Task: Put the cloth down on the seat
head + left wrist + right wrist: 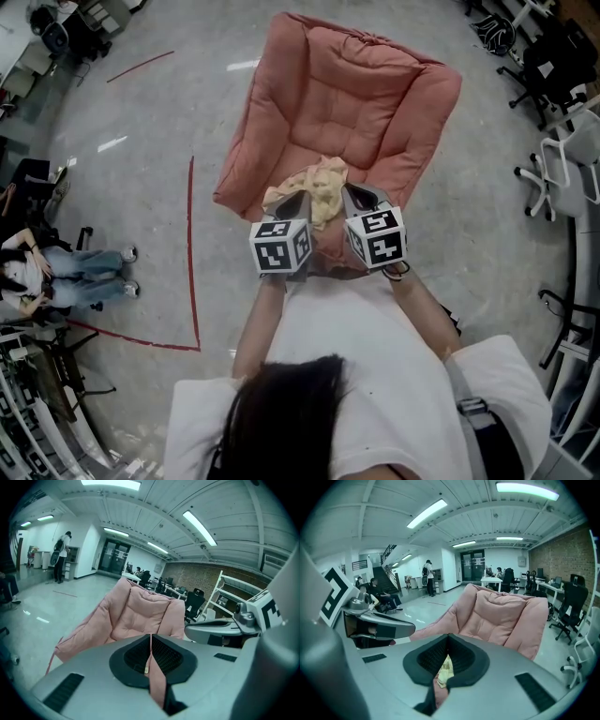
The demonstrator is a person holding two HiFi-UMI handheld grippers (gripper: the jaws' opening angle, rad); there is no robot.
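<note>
A pink padded chair (pixel 342 108) stands on the floor ahead of me. A crumpled beige cloth (pixel 322 186) hangs over the chair's front edge, stretched between both grippers. My left gripper (pixel 294 202) is shut on the cloth's left part; only a pale sliver of cloth (pixel 146 669) shows between its pads. My right gripper (pixel 353 200) is shut on the right part, and a fold of cloth (pixel 444 671) bulges out between its pads. In both gripper views the chair (pixel 136 616) (pixel 506 616) lies straight ahead, its seat bare.
Red tape lines (pixel 192 253) mark the grey floor left of the chair. A person sits at the far left (pixel 42 272). Black office chairs (pixel 553 56) and a white chair (pixel 572 169) stand at the right. Racks fill the lower left corner (pixel 37 412).
</note>
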